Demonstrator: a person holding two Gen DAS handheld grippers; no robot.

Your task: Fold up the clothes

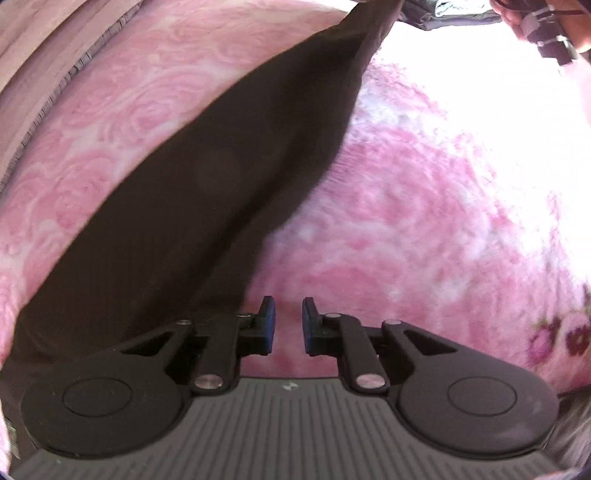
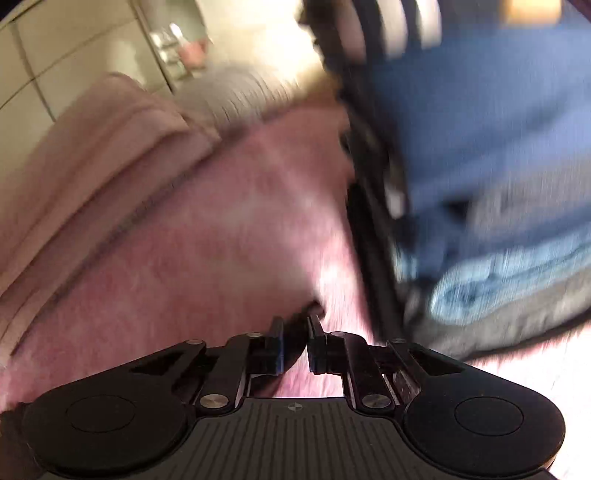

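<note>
A dark brown garment (image 1: pixel 221 184) runs as a long taut band from the lower left up to the top edge, over a pink rose-patterned blanket (image 1: pixel 406 221). My left gripper (image 1: pixel 289 317) hovers just right of the garment's lower end. Its blue pads stand a little apart, and only blanket shows between them. In the blurred right wrist view, my right gripper (image 2: pixel 295 332) has its fingers nearly together. A strip of the dark cloth (image 2: pixel 314 307) is pinched between them above the pink blanket (image 2: pixel 221 240).
A hand with the other gripper (image 1: pixel 546 37) shows at the top right, beside grey cloth (image 1: pixel 443 14). A pile of blue, denim and grey clothes (image 2: pixel 498 221) lies right of my right gripper. A folded pink cover (image 2: pixel 92 166) and a tiled wall (image 2: pixel 44 74) are at left.
</note>
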